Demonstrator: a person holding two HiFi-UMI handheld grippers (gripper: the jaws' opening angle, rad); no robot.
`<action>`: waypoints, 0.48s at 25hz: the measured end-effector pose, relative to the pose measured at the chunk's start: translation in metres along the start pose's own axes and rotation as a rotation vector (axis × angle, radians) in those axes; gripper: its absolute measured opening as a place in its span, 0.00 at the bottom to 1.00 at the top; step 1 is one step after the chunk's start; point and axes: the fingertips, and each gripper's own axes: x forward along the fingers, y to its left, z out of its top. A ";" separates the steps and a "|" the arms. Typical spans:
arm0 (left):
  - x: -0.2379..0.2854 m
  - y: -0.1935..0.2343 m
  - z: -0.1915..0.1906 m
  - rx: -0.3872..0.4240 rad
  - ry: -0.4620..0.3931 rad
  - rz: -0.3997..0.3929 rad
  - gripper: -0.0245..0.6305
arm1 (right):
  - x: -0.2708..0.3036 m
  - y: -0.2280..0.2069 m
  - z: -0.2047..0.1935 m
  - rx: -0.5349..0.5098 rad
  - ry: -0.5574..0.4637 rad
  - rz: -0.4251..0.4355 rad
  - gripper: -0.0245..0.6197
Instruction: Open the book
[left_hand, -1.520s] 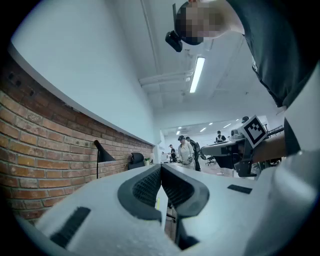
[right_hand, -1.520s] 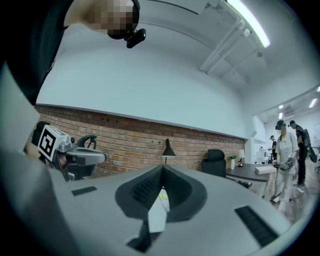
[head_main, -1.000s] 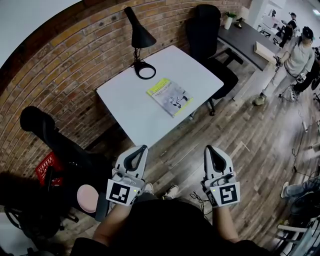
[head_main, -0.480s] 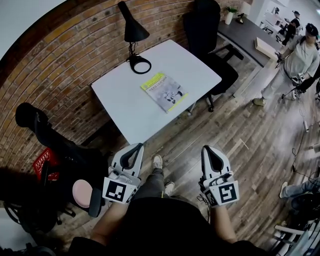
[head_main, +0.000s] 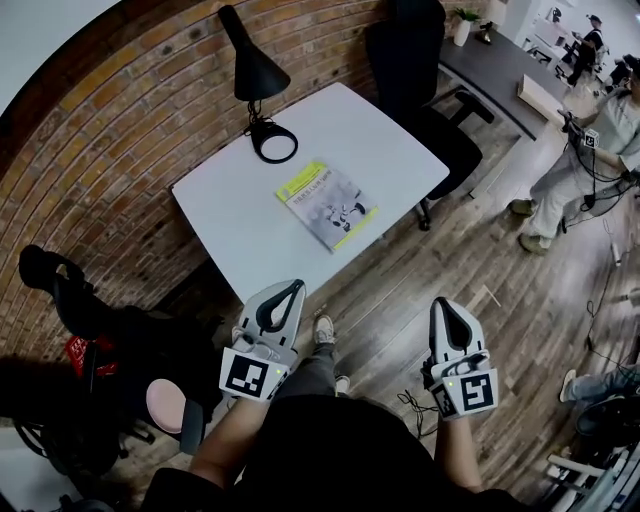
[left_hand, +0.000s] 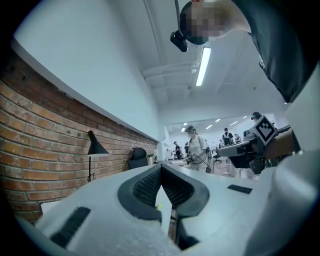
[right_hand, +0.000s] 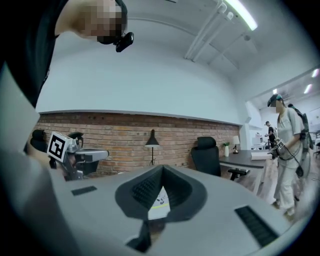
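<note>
The book (head_main: 327, 204) is seen lying closed and flat on the white table (head_main: 225, 230), near the lamp (head_main: 252, 72), while the left gripper (head_main: 291, 288) and the right gripper (head_main: 443, 304) are held level, well apart from the book, both clenched with nothing gripped between the jaws.

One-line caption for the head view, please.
Closed book on a white table near a black lamp; left gripper and right gripper, both shut and empty, held short of it.
</note>
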 end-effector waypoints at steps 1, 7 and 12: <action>0.010 0.008 -0.001 -0.005 -0.003 0.003 0.07 | 0.012 -0.004 0.000 -0.012 0.009 0.003 0.06; 0.063 0.051 -0.005 -0.001 -0.018 -0.005 0.07 | 0.085 -0.013 0.011 -0.034 0.018 0.048 0.06; 0.095 0.093 -0.007 -0.001 -0.055 0.014 0.07 | 0.137 -0.011 0.015 -0.072 0.073 0.096 0.06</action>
